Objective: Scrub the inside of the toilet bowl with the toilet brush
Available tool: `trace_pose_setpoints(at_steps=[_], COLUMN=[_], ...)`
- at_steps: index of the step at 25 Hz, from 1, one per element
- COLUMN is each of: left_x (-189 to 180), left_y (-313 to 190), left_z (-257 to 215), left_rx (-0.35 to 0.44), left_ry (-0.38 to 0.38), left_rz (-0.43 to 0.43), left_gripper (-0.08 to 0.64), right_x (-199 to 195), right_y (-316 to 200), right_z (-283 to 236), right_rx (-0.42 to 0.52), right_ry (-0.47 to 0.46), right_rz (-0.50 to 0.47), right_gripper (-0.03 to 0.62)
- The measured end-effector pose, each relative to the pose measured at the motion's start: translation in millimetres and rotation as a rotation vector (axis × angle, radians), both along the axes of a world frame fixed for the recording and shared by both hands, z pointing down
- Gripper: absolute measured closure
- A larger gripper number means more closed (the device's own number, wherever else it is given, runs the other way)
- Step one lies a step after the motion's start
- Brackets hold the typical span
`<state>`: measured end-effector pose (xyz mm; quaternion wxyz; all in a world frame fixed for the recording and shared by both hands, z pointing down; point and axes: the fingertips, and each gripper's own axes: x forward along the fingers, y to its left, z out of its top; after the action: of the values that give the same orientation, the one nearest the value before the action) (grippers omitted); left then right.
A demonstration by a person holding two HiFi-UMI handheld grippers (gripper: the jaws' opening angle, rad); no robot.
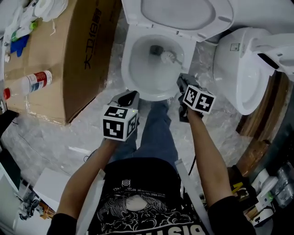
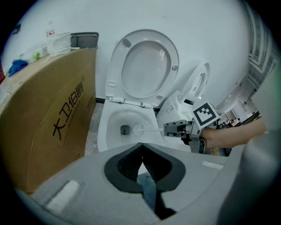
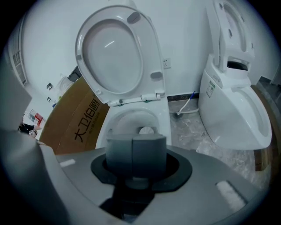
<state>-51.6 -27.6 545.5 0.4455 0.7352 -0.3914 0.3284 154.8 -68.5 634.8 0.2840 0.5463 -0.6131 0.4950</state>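
Observation:
The white toilet bowl [image 1: 126, 69] stands open with its seat and lid [image 1: 179, 13] raised. A white toilet brush head [image 1: 167, 57] sits inside the bowl, just right of the dark drain [image 1: 156, 49]. My right gripper [image 1: 181, 80] hangs over the bowl's front right rim, shut on the brush handle. In the right gripper view the brush head [image 3: 146, 130] shows just past the right gripper [image 3: 136, 151]. The left gripper view shows the brush head [image 2: 138, 129] and the right gripper [image 2: 179, 128] side on. My left gripper [image 1: 131, 96] [image 2: 142, 147] is shut and empty before the bowl's front left rim.
A large cardboard box [image 1: 69, 55] stands left of the bowl, with a red-capped bottle [image 1: 32, 82] and other items on top. A second white toilet [image 1: 239, 69] stands to the right. The person's jeans-clad leg [image 1: 156, 133] is in front of the bowl. Plastic sheeting [image 1: 50, 142] covers the floor.

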Motion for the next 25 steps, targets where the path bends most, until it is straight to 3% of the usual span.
trace_pose_setpoints(at_steps=[4, 13, 25], left_x=[5, 5, -22], left_y=[0, 6, 18], left_z=[-2, -4, 0], left_rx=[0.006, 0.011, -0.002], left_ry=[0.01, 0.018, -0.013], left_rz=[0.035, 0.059, -0.019], left_gripper=[0.566, 0.566, 0.566], right_x=[-2, -38, -80], right_y=[29, 72, 43], right_z=[1, 5, 16], right_rx=[-0.025, -0.055, -0.043], right_ry=[-0.012, -0.068, -0.113], right_rz=[0.036, 0.019, -0.021], right_gripper=[0.437, 0.437, 0.437])
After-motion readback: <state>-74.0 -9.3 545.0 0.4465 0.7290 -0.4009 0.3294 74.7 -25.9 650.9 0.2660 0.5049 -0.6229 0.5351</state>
